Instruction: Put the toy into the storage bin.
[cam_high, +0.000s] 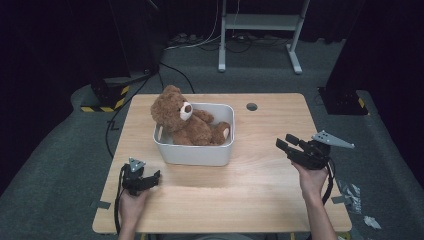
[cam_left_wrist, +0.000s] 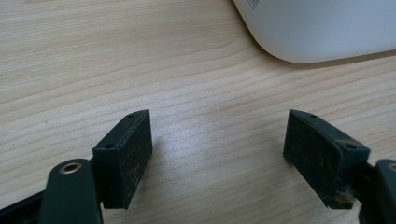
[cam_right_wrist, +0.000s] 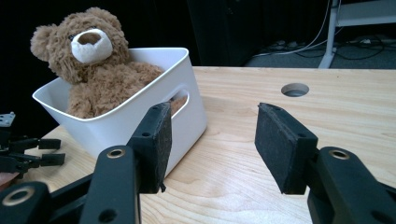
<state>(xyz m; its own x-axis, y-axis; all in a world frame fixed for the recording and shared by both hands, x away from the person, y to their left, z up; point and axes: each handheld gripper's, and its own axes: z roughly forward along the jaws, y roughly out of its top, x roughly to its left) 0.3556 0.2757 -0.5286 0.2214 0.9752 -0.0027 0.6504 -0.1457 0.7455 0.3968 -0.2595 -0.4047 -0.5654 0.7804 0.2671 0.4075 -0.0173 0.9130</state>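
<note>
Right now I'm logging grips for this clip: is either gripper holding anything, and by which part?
Nothing is held. The left gripper and right gripper both stand open over bare table; the teddy bear sits untouched in the white bin.

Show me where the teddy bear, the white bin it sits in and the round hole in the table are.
teddy bear (cam_high: 186, 126), high view, on its brown chest.
white bin (cam_high: 195, 154), high view, on its near outer wall.
round hole (cam_right_wrist: 294, 89), right gripper view, at the middle of the opening in the tabletop.
</note>
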